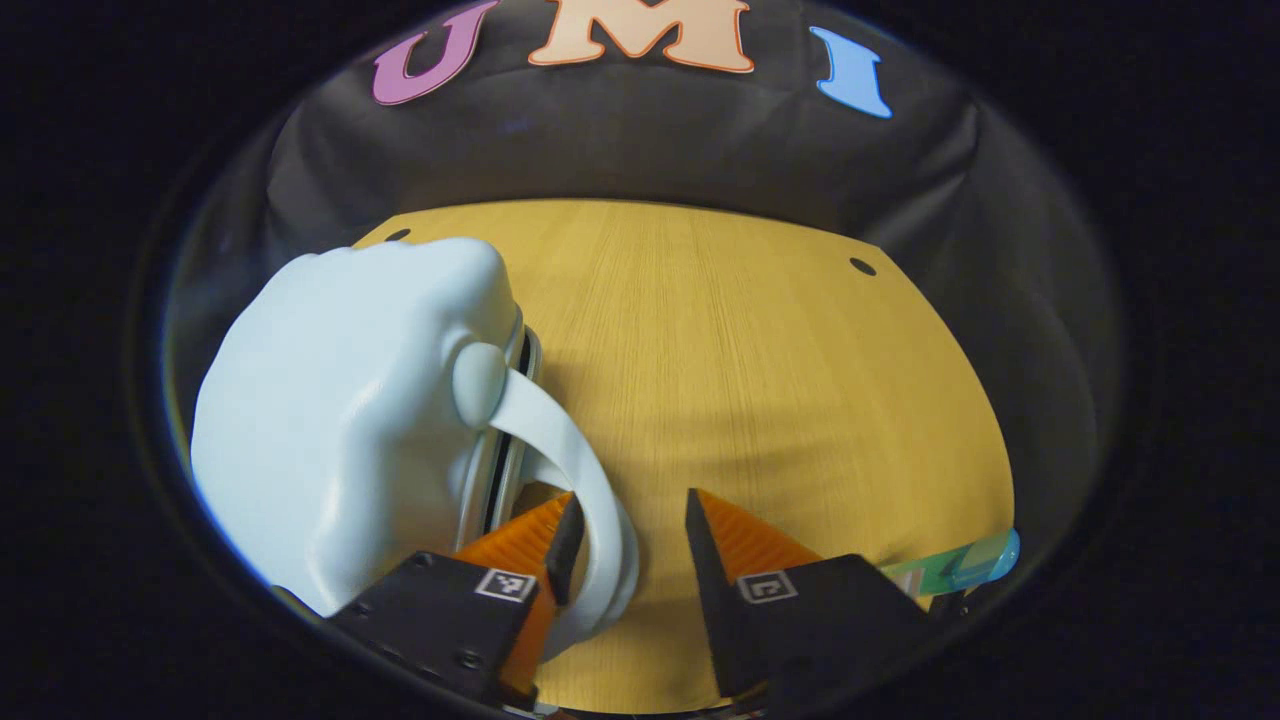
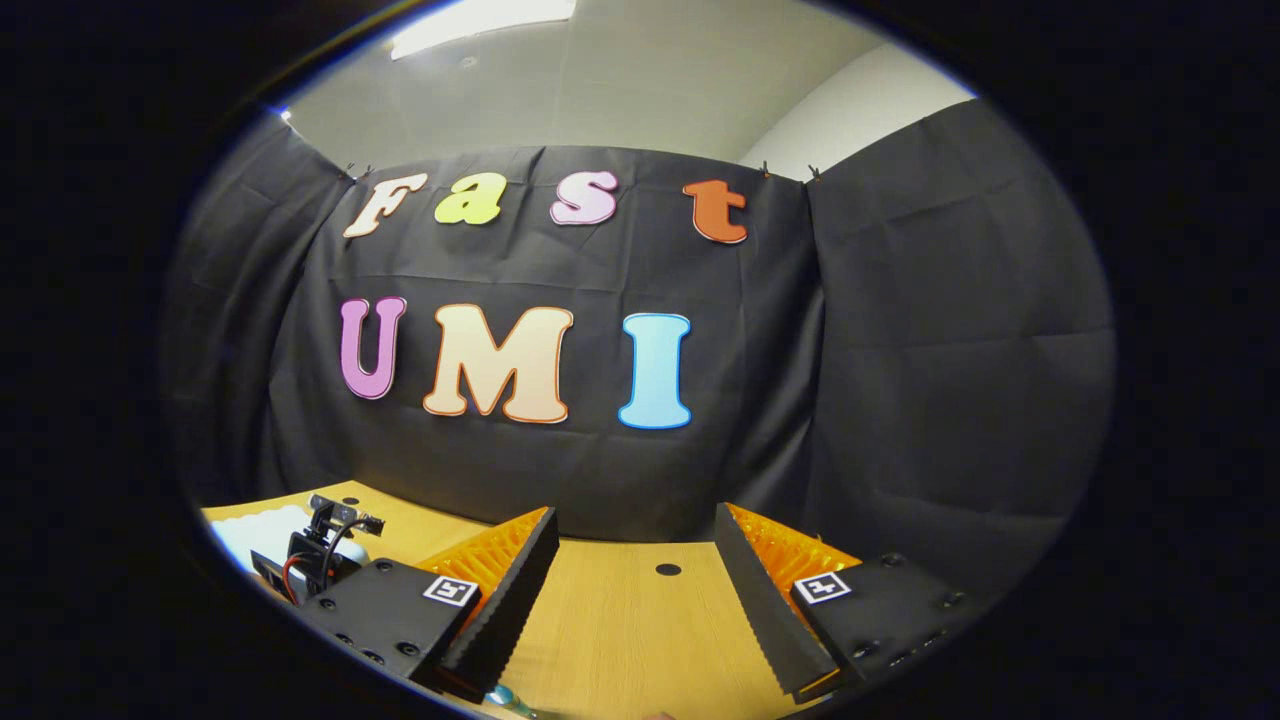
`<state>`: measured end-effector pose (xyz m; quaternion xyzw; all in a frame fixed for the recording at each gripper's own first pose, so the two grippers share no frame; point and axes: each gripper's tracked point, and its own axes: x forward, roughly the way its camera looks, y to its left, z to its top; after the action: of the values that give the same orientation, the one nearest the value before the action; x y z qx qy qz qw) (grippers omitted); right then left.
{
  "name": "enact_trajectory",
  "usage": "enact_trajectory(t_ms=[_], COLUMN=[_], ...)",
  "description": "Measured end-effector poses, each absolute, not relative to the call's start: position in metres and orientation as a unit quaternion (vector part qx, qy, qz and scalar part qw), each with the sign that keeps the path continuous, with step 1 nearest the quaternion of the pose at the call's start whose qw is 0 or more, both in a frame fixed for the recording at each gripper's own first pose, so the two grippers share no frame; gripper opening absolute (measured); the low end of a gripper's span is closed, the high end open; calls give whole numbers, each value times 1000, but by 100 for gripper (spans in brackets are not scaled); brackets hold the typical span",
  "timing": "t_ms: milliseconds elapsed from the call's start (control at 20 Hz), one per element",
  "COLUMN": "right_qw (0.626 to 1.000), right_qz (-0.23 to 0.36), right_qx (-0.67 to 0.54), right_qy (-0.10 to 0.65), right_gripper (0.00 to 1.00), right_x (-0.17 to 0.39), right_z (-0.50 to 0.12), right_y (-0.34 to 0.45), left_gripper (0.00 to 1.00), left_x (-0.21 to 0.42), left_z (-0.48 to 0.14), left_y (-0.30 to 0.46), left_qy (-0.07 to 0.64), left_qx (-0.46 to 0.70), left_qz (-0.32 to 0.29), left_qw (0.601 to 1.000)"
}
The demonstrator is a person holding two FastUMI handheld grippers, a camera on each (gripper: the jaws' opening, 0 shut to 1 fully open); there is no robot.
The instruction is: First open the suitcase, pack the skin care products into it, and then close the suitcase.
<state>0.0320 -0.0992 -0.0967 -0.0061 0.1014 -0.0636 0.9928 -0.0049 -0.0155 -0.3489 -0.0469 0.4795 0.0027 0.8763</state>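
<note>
Left claw [image 1: 628, 525] released, jaws straddling the suitcase handle [image 1: 570, 450], no squeeze. Suitcase [image 1: 350, 420] shut, near-left on the bench [image 1: 760, 380]. Right claw [image 2: 636, 560] released, raised over the bench, holding nothing.

A: Layout, left gripper view?
B: Suitcase [image 1: 350, 420] is seen standing on the table [image 1: 760, 380], left side. Its handle [image 1: 575, 480] is looped between the left gripper [image 1: 628, 540] fingers.
A: Right gripper view?
B: Right gripper [image 2: 635, 590] is held above the table; the suitcase lies far left.
</note>
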Motion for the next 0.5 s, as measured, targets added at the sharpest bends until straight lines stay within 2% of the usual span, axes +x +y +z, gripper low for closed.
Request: enact_trajectory(t_ms=[50,150,350,500], right_qw=[993,993,995,996], right_qz=[-62,-57,-38,-26], right_qx=[-7,-9,-18,-10], right_qy=[102,102,91,86], right_gripper=[99,100,99,100], right_x=[32,33,37,42], right_z=[-98,-99,-97,-96], right_y=[-98,-94,-79,-59], left_gripper=[44,12,7,3], left_x=[-5,-5,-8,0], left_z=[-349,-346,-317,-280], left_y=[-11,-11,-9,0], left_qy=[479,477,481,449], left_qx=[-32,-29,-30,-29], left_qz=[5,0,-24,-39], left_qw=[877,879,876,892])
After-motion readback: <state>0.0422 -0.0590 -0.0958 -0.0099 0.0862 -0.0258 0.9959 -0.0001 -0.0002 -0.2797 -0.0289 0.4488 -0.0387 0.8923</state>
